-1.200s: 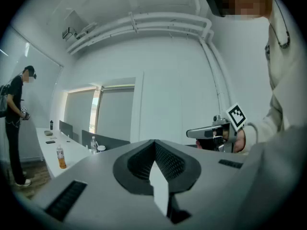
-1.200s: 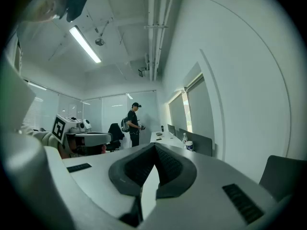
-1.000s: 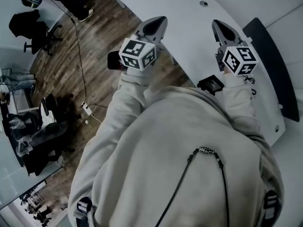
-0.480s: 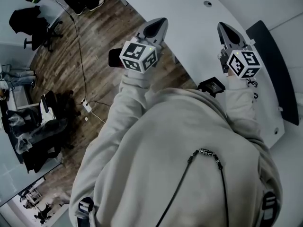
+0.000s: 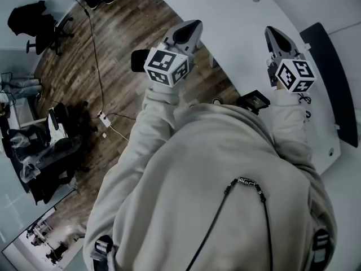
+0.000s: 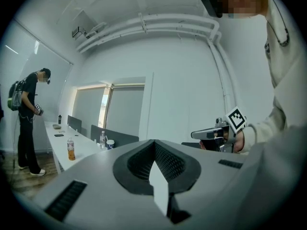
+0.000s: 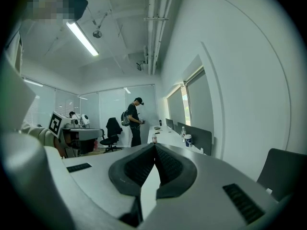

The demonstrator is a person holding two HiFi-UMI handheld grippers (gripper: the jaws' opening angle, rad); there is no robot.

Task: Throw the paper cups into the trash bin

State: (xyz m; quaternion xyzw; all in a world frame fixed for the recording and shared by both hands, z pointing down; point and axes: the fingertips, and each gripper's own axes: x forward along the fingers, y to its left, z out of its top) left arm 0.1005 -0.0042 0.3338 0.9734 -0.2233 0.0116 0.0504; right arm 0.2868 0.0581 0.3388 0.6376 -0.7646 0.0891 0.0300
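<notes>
A blue-and-white paper cup (image 6: 111, 143) stands far off on a long white table, next to a clear bottle; the right gripper view shows the same cup (image 7: 188, 140). No trash bin is in any view. My left gripper (image 5: 192, 26) is held in the air at the table's near edge, jaws shut with nothing between them. My right gripper (image 5: 273, 33) hovers over the white tabletop (image 5: 242, 44), also shut and empty. Each gripper view shows the other gripper, the right gripper (image 6: 211, 133) and the left gripper (image 7: 72, 128), level with it.
A dark panel (image 5: 333, 78) runs along the table's right side. An orange drink bottle (image 6: 71, 150) stands on the long table. Another person (image 7: 135, 121) stands beside that table. Office chairs (image 5: 39, 24) and a cable (image 5: 98, 83) lie on the wood floor at left.
Both grippers keep their pose and stay shut. The head view has drifted, so the table and grippers sit slightly further right and more wood floor shows.
</notes>
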